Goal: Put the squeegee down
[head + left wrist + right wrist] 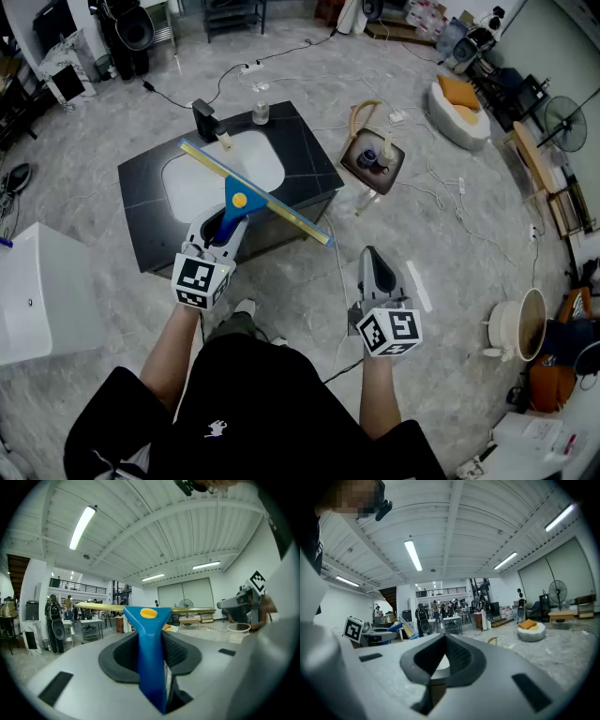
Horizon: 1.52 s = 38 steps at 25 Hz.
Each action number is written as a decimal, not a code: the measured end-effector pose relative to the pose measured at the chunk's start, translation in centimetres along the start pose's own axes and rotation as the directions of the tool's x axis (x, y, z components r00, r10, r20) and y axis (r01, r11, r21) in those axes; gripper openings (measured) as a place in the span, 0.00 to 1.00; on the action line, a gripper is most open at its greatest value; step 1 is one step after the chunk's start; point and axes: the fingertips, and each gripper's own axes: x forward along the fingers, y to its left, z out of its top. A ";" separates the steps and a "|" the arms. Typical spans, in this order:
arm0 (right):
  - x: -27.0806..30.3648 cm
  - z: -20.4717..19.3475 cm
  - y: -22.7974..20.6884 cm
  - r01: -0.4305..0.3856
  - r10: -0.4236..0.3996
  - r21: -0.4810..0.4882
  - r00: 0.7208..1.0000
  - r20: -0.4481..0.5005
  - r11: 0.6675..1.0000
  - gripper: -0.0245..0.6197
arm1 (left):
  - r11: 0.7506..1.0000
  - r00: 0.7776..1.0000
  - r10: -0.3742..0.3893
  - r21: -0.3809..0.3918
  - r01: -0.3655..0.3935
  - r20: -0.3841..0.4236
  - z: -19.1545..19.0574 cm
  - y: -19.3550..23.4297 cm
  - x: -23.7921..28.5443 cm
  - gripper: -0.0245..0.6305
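Nearest the person, both forearms reach forward side by side toward the black desk [309,167], each hand-held gripper pointing roughly level.

The right hand-held gripper [373,262] stops short of the desk's near right corner, over the floor. Its jaws are pressed together with nothing between them.

The left hand-held gripper [219,232] is the nearer one, at the desk's near edge. It is pinching the squeegee [251,195] by the blue handle, pads tight on both sides. The handle runs straight out from the jaws, away from the person.

The yellow-edged blade crosses the handle's far end. Its long axis runs diagonally, from near the faucet [204,120] at the desk's back left to past the near right corner. Most of the blade lies over the white sink [192,187] and the desk top. How high above them it is cannot be told.

The squeegee is not down yet. Judging from this, the coming move belongs to the left hand: lower and release onto the dark surface beside the sink, keeping the blade flat.
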 end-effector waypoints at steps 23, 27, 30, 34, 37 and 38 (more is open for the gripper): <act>0.7 0.6 0.6 -0.014 0.013 0.029 1.000 0.025 0.999 0.04 | 0.999 0.999 -0.034 0.016 0.034 0.019 0.8 0.4 1.8 0.23; 2.4 0.7 0.9 0.004 -0.004 0.027 1.000 0.025 1.000 0.04 | 0.999 0.999 -0.050 0.013 0.050 0.021 0.6 1.9 2.9 0.23; 3.5 0.7 1.3 0.016 -0.016 0.027 1.000 0.020 1.000 0.04 | 0.998 0.998 -0.064 0.011 0.063 0.020 0.5 3.0 3.7 0.23; 5.0 0.9 2.0 0.033 -0.033 0.022 0.999 0.015 0.999 0.04 | 0.997 0.996 -0.083 0.003 0.083 0.022 0.5 4.8 4.6 0.23; 6.1 1.1 2.6 0.047 -0.047 0.018 0.999 0.016 0.999 0.04 | 0.995 0.995 -0.101 -0.001 0.101 0.023 0.2 5.9 5.3 0.23; 6.5 1.1 2.8 0.052 -0.052 0.017 0.999 0.015 0.998 0.04 | 0.994 0.994 -0.108 -0.002 0.108 0.024 0.1 6.3 5.6 0.23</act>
